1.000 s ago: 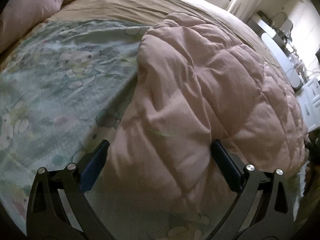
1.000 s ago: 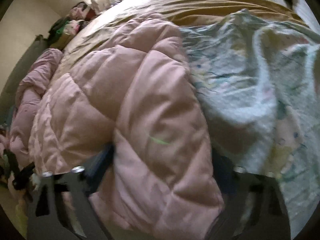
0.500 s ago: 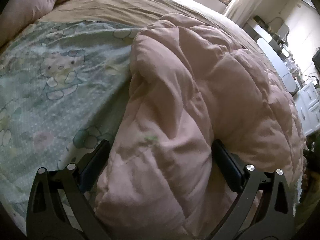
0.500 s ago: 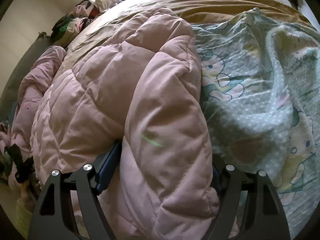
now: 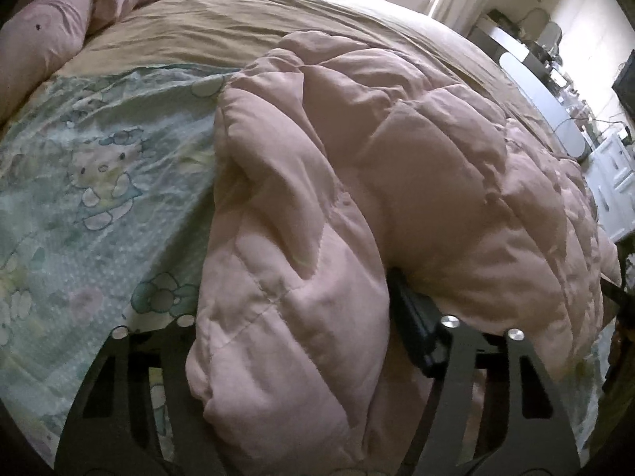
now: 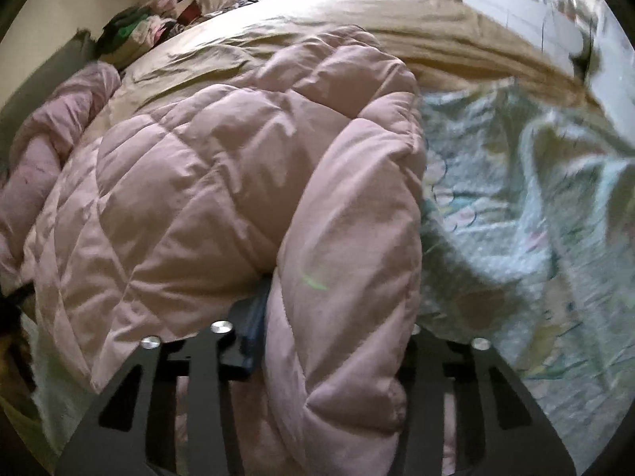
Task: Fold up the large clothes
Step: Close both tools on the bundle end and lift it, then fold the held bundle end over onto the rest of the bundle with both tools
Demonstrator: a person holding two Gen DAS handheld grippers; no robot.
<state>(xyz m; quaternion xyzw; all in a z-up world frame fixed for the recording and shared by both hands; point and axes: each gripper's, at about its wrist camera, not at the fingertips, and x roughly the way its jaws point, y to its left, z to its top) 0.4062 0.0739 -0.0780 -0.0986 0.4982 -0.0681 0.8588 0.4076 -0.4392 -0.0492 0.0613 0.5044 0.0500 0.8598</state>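
Observation:
A puffy pink quilt (image 5: 397,150) lies bunched on the bed, over a pale green cartoon-print sheet (image 5: 99,182). My left gripper (image 5: 293,301) is closing on a thick fold at the quilt's near edge. Its right finger (image 5: 412,317) digs into the padding and its left finger is hidden under the fold. In the right wrist view the same quilt (image 6: 206,182) fills the middle. My right gripper (image 6: 337,305) is closing too, with another fold squeezed between its jaws. Only the left finger (image 6: 254,329) shows there. The printed sheet (image 6: 496,218) lies to its right, blurred.
A tan bedcover (image 5: 246,20) spreads beyond the quilt. A rolled pink duvet (image 5: 51,31) lies at the bed's far left, seen again as a pink roll (image 6: 47,139). A clothes pile (image 6: 151,27) sits by the wall. White furniture (image 5: 611,190) stands past the bed's right edge.
Both pairs of jaws have narrowed from wide apart onto folds of the pink quilt. The quilt's edge has bunched up higher between the fingers, and the right view has shifted.

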